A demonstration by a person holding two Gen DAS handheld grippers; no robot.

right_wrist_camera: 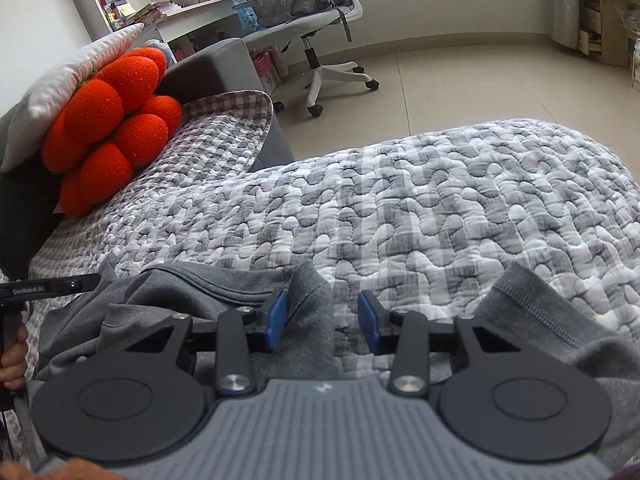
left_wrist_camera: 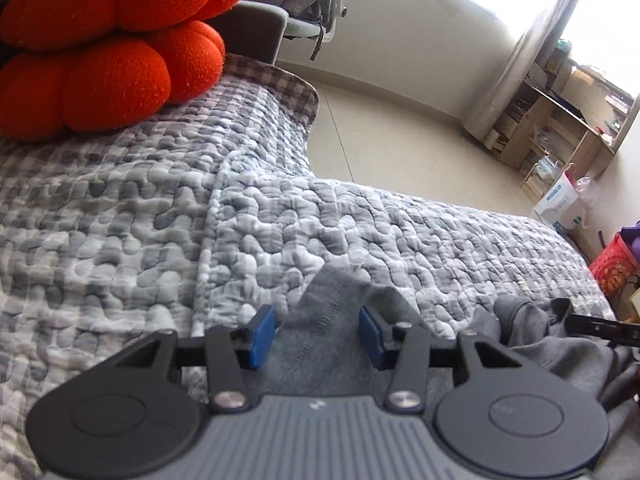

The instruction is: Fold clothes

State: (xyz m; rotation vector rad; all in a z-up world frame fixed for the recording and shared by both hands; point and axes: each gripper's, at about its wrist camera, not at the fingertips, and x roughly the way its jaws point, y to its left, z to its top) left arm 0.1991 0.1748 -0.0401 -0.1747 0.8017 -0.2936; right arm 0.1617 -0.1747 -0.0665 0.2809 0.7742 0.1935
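Note:
A grey sweatshirt (left_wrist_camera: pixel 536 344) lies crumpled at the near edge of a grey-and-white quilted bed cover (left_wrist_camera: pixel 280 220). My left gripper (left_wrist_camera: pixel 317 334) is open, its blue pads (left_wrist_camera: pixel 262 336) on either side of a raised grey fabric point (left_wrist_camera: pixel 328 304). In the right wrist view the sweatshirt (right_wrist_camera: pixel 192 292) spreads along the near edge with its neckline at the left. My right gripper (right_wrist_camera: pixel 322 320) is open, a grey fabric fold (right_wrist_camera: pixel 308 300) standing by its left pad (right_wrist_camera: pixel 276 320). The left gripper's tip (right_wrist_camera: pixel 48 285) shows at the far left.
An orange lobed cushion (right_wrist_camera: pixel 108 128) and a striped pillow (right_wrist_camera: pixel 72 80) lie at the head of the bed. An office chair (right_wrist_camera: pixel 320 32) with a backpack stands on the tiled floor beyond. Wooden shelves (left_wrist_camera: pixel 560 112) and a red bag (left_wrist_camera: pixel 612 264) stand at the right.

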